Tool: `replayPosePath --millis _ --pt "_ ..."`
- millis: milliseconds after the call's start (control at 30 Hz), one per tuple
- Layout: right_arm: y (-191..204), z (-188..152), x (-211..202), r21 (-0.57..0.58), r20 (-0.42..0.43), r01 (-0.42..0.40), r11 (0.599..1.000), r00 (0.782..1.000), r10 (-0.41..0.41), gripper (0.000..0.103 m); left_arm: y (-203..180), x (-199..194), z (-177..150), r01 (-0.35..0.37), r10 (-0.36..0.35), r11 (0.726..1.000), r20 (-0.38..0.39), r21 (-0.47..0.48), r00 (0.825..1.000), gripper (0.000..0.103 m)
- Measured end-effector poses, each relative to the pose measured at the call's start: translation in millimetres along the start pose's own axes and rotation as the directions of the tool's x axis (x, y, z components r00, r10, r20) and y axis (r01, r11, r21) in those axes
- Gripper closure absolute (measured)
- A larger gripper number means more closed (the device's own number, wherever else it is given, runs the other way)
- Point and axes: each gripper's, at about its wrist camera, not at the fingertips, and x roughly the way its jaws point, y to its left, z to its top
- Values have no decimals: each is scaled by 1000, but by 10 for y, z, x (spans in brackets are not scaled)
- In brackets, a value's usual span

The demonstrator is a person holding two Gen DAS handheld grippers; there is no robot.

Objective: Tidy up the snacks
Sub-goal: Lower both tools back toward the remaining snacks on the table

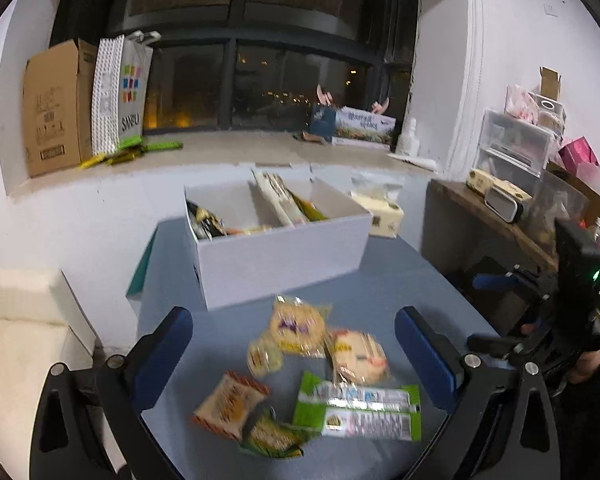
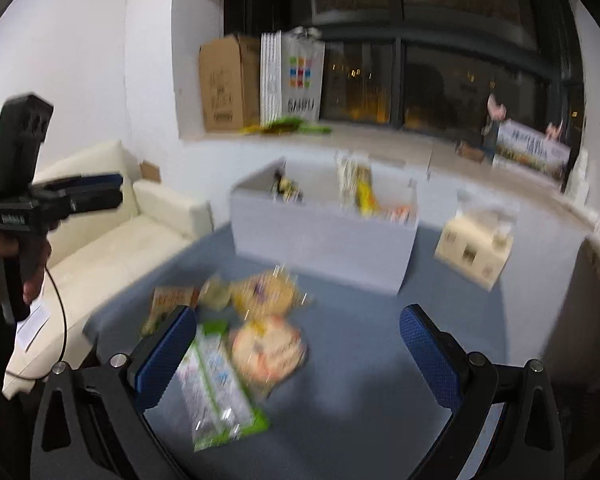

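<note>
snacks lie loose on the blue worktop (image 1: 380, 292), at 6 o'clock from the white box (image 1: 276, 252): two round cracker packs (image 1: 298, 326), an orange packet (image 1: 230, 404) and a pair of green-ended bars (image 1: 364, 412) touching one another. more packets stand inside the box, some at its 9 o'clock end, some upright by a divider. left gripper (image 1: 294, 364) hovers above the pile, jaws wide, holding nothing. right gripper (image 2: 296, 354) also hangs over it, jaws wide and empty. a tissue box (image 2: 474, 248) sits at 3 o'clock of the white box.
</note>
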Motion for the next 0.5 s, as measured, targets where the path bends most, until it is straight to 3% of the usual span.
replayPosePath --millis 200,500 --pt "84 -299 272 -18 -105 -25 1000 994 22 0 93 38 -37 -3 3 998 -5 -62 1000 0" --pt "175 -218 918 -67 -207 -115 991 973 99 0 233 8 -67 -16 16 996 1 -93 1000 0"
